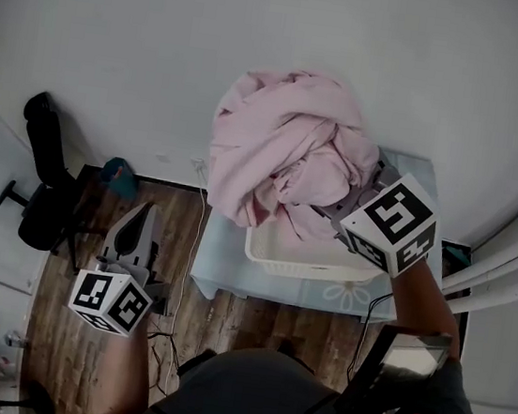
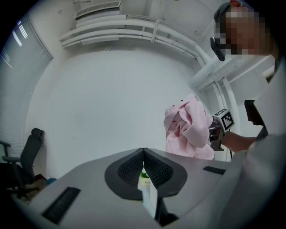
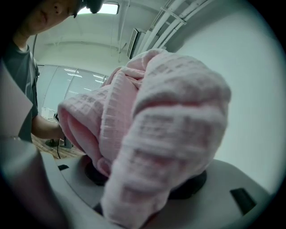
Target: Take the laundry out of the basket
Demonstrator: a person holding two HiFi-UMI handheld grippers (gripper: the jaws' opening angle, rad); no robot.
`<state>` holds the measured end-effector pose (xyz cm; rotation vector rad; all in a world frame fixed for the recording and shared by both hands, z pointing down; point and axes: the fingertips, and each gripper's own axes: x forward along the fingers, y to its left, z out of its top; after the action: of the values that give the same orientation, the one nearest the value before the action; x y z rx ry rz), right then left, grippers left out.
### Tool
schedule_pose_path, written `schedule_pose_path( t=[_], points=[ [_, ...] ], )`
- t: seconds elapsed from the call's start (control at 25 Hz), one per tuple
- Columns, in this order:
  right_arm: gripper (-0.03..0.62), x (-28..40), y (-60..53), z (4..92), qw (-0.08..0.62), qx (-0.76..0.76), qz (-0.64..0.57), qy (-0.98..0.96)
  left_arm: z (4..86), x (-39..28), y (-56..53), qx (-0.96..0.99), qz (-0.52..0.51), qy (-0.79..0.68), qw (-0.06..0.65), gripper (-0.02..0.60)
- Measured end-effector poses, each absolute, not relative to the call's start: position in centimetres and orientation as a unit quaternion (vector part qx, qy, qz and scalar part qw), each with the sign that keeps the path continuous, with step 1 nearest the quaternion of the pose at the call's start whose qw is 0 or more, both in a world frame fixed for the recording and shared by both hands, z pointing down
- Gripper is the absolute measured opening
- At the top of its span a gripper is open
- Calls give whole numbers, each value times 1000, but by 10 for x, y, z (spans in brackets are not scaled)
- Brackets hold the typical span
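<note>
A big bundle of pink laundry (image 1: 286,148) hangs lifted above the white basket (image 1: 299,262), which stands on a pale blue table (image 1: 223,268). My right gripper (image 1: 342,212) is shut on the cloth's lower right side. In the right gripper view the pink fabric (image 3: 152,134) fills the jaws and hides the pads. My left gripper (image 1: 133,232) is off to the left of the table, over the wooden floor, holding nothing. Its pads meet at the tips (image 2: 143,152). From the left gripper view the pink bundle (image 2: 190,127) and the right gripper (image 2: 216,132) show to the right.
A black office chair (image 1: 41,173) stands at the left on the wooden floor (image 1: 62,336). A teal object (image 1: 119,176) lies by the wall. Cables (image 1: 199,212) run down beside the table's left edge. A dark device (image 1: 405,358) sits by my right forearm.
</note>
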<state>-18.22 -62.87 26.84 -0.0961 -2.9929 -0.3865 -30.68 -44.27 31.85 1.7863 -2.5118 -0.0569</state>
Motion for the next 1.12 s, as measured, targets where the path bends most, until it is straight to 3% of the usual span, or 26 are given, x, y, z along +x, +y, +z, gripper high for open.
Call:
schedule_pose_path(
  t=[0.32, 0.68, 1.12],
  points=[
    [311, -224, -556, 207, -4, -56, -105, -993, 301, -342, -359, 546, -37, -837, 18, 9],
    [313, -323, -405, 177, -36, -111, -64, -991, 281, -409, -209, 497, -47, -866, -4, 9],
    [313, -335, -397, 188, -43, -165, -32, -985, 276, -385, -206, 445, -34, -895, -7, 9]
  ],
)
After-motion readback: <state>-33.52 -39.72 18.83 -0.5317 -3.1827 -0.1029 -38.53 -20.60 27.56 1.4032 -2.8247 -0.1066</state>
